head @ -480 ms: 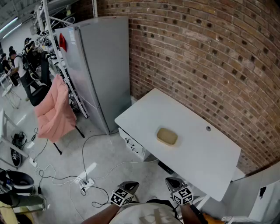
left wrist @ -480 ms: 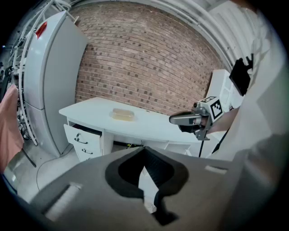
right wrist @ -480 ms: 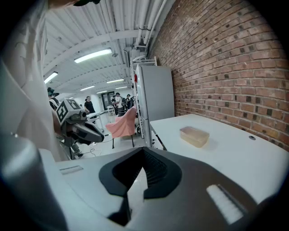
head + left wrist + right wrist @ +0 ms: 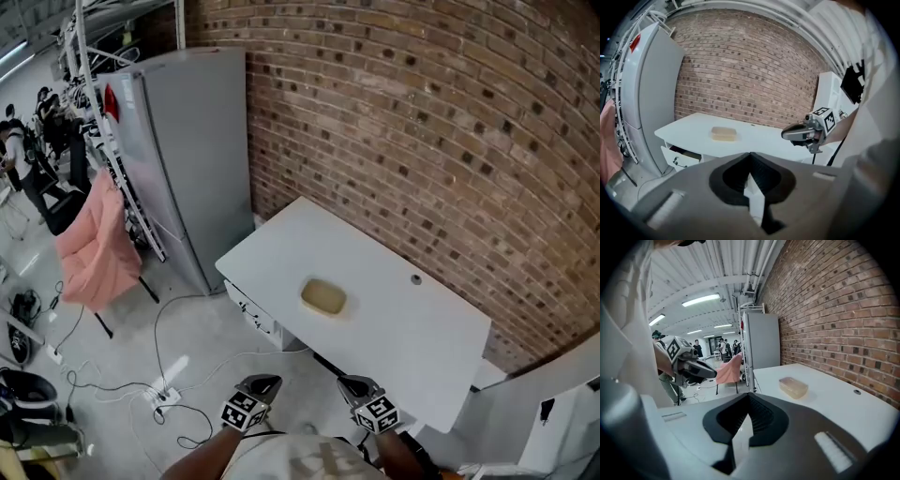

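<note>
In the head view, the left gripper [image 4: 263, 382] and the right gripper [image 4: 353, 383] hang side by side at the bottom edge, above the floor and just short of the near edge of a white desk [image 4: 427, 349]. A tan box [image 4: 323, 297] lies alone on the middle of the desk, well apart from both. The desk stands against a brick wall [image 4: 422, 112], with a grey fridge [image 4: 192, 141] to its left and a pink cloth [image 4: 89, 251] draped over a chair. In the left gripper view, that gripper's jaws are pressed together with nothing between them. The box rests on the desk far ahead, above a slightly open drawer [image 4: 677, 158]. In the right gripper view, its jaws are likewise clenched and empty, and the box sits on the desk ahead and to the right.
</note>
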The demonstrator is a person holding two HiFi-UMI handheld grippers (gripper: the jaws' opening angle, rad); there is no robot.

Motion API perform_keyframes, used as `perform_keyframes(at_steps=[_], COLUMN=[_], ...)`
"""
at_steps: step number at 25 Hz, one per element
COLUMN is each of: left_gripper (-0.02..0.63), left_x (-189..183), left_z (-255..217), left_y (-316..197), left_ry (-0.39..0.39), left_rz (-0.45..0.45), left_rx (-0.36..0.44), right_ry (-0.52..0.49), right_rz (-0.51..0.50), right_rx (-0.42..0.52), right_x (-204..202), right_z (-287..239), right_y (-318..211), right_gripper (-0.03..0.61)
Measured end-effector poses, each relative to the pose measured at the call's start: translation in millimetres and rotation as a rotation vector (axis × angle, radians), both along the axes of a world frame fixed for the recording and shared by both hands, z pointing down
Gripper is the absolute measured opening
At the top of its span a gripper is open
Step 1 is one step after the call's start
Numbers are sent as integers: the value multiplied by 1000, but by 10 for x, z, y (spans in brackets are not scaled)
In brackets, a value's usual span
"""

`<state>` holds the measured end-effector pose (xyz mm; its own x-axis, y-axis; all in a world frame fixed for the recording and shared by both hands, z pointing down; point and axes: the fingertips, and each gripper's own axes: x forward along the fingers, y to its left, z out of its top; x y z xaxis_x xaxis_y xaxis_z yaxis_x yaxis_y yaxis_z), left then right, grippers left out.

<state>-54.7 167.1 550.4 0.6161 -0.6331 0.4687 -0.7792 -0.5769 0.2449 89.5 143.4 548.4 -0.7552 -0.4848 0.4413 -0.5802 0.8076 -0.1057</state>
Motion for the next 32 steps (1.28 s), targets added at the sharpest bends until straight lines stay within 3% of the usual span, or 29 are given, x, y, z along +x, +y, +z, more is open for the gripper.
perform_keyframes(at_steps=[13, 25, 32], left_gripper=[5, 5, 5], left_x=[-237, -688, -685], left_z=[-128, 118, 291], left_y=[168, 368, 284], left_ry=[4, 37, 43], left_rz=[-8, 53, 77], left_rx=[22, -10, -50], right_ry=[-45, -32, 4], right_rz=[70, 235, 325], right_rx=[23, -17, -44], right_x=[-13, -303, -169], right_z=[-164, -16, 130], right_y=[-56, 105, -42], right_gripper=[8, 8, 9])
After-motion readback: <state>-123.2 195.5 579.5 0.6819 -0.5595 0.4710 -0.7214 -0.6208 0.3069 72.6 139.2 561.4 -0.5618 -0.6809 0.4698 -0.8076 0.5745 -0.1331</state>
